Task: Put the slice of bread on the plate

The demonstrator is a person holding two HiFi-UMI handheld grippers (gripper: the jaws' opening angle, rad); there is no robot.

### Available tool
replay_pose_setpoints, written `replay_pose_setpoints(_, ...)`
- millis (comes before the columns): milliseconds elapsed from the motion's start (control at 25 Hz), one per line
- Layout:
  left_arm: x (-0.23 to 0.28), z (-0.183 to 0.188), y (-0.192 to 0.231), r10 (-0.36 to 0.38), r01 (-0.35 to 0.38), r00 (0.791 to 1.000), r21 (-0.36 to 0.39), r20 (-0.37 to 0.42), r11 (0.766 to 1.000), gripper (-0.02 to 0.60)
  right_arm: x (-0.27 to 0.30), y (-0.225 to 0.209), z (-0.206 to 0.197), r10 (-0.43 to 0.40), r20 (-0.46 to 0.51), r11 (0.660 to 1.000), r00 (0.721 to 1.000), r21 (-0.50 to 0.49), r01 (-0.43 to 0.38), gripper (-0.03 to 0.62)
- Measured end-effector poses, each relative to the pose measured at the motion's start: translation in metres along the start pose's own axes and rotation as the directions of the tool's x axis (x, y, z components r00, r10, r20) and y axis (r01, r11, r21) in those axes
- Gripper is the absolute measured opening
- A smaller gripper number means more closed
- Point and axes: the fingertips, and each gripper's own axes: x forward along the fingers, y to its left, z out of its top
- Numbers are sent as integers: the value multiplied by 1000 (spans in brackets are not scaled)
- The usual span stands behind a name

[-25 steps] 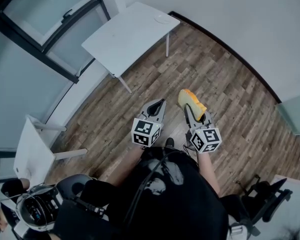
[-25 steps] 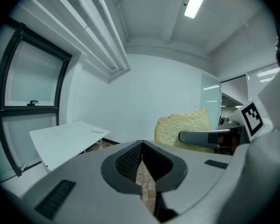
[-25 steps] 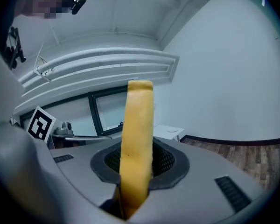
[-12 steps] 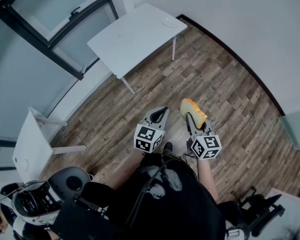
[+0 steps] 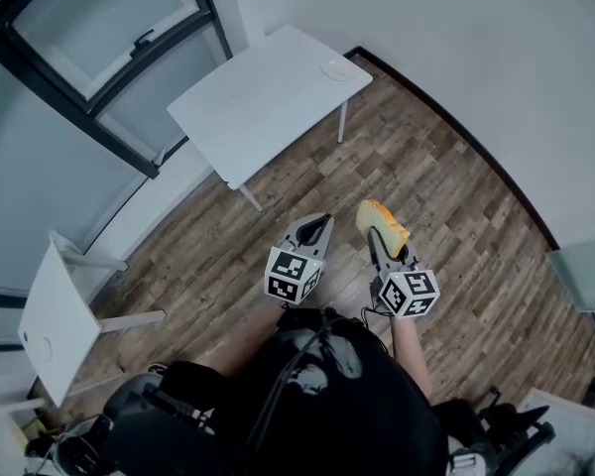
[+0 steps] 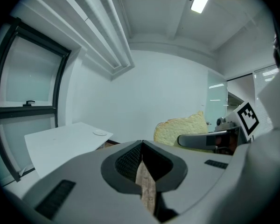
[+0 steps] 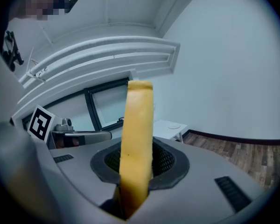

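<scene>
While the bread (image 5: pixel 382 224) is clamped on edge between the jaws of the right gripper (image 5: pixel 377 239), it stands clear of every surface, well apart from the plate (image 5: pixel 335 66). The slice rises upright from the pads, its long axis running up and forward past the fingertips; the right gripper view shows it edge-on as a narrow yellow-gold band, and the left gripper view shows its broad face, pale and porous with an uneven top. The left gripper (image 5: pixel 320 222) sits just beside the right one, jaws pressed together with nothing between them. The plate is small, white and shallow, lying near the far corner of a plain white table (image 5: pixel 258 97), ahead and slightly left of the bread. Between them is open wood-plank floor (image 5: pixel 456 196). Judgement: the right hand alone carries the load and must travel forward to the table before lowering the slice flat.
</scene>
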Motion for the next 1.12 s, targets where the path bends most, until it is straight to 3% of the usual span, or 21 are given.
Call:
replay_pose_setpoints(480,60,17,87,1,-1,1000,-39,-18,999,6,97,-19,32,-2,-12,999,1000,-41,2,95)
replay_pose_setpoints(680,112,25,97,13,-16,999,-69,-41,997,6,130,-56,49,20,-40,999,999,-37,-21,95)
replay_pose_setpoints(880,175,51,90,21,-23,999,-48,-37,999,6,153,-106,80,58,-35,998,998,-34,-59,95)
replay_pose_setpoints(1120,228,63,96,86,-88,995,-59,-42,994,6,187,-152,98,126,-76,991,989,-46,-130,95)
